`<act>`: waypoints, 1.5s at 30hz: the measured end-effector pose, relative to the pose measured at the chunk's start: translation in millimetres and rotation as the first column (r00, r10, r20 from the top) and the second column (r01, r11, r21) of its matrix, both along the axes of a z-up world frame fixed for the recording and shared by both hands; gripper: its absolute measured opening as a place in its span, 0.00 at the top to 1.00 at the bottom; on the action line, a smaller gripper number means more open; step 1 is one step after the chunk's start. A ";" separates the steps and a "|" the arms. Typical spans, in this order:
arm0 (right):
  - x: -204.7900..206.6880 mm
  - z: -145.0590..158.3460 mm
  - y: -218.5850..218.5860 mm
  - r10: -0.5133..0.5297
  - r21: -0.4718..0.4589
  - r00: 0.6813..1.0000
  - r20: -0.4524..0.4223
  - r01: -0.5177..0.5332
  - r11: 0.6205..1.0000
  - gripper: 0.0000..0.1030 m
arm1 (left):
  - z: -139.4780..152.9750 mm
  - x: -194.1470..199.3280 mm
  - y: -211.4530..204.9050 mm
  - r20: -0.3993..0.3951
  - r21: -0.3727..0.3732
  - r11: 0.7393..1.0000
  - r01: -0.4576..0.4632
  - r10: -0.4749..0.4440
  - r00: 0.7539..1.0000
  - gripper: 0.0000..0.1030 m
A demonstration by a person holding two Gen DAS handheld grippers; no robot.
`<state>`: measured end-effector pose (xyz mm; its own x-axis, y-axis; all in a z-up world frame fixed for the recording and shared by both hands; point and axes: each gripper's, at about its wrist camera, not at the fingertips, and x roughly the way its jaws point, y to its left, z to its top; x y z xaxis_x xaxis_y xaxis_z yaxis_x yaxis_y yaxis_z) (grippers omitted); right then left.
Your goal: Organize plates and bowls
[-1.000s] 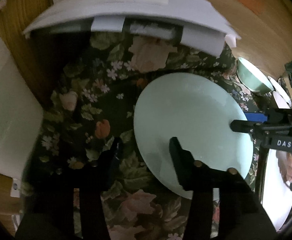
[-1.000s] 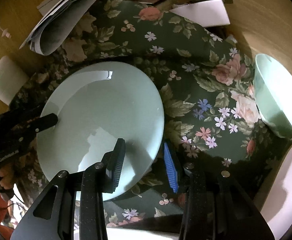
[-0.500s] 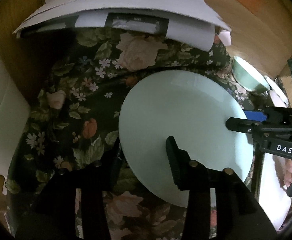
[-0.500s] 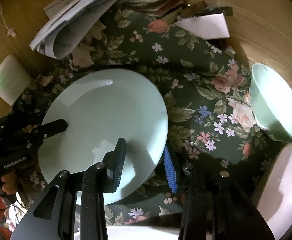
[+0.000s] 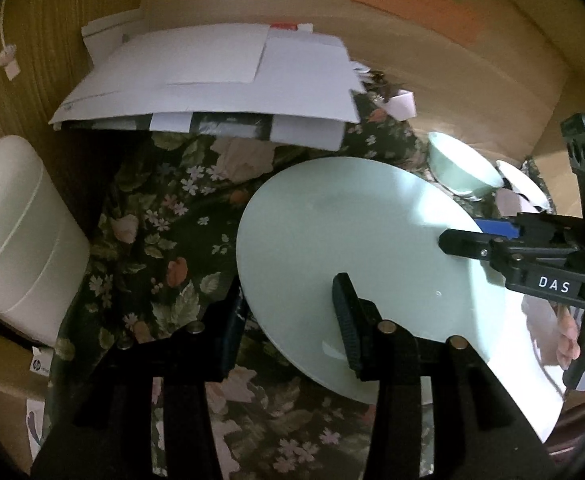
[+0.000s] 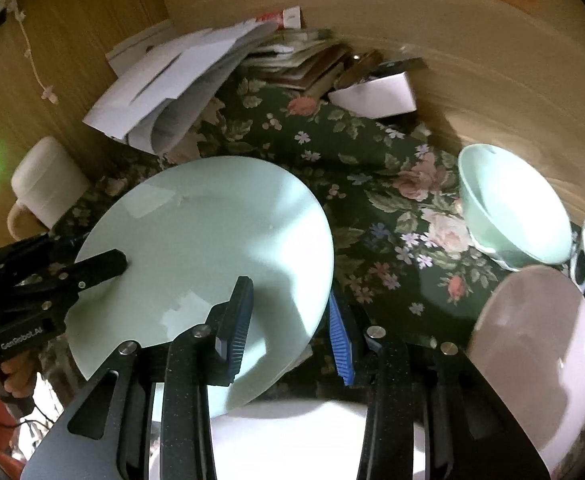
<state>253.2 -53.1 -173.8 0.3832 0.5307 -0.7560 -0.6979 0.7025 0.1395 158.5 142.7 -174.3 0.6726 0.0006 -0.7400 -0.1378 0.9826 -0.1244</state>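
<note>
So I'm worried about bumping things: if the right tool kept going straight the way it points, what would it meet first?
Probably the floral cloth just beyond the green plate that the right tool grips at its rim. The paper pile lies farther along that line, though depth is hard to judge.

Plate (image 6: 212, 236) left of bowl (image 6: 508, 208), papers (image 6: 172, 80) seemingly behind.

The plate (image 6: 212, 248) is looking glazed, smooth and glossy, as is the bowl (image 6: 508, 208) at three o'clock. The floral cloth (image 6: 372, 200) is looking matt. Ribbed fingers (image 6: 238, 320) are looking rubbery; papers (image 5: 212, 80) are lying matt.
</note>
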 end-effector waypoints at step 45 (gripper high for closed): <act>-103.5 0.9 -125.0 -0.229 0.091 0.973 0.025 0.226 0.970 0.68 | 16.0 -75.0 -110.4 0.057 -0.003 0.985 0.174 -0.173 0.983 0.59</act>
<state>149.7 -178.2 -172.9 0.5265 0.4895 -0.6951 -0.5268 0.8296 0.1852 83.5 32.3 -158.3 0.7024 -0.1251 -0.7007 0.0420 0.9900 -0.1346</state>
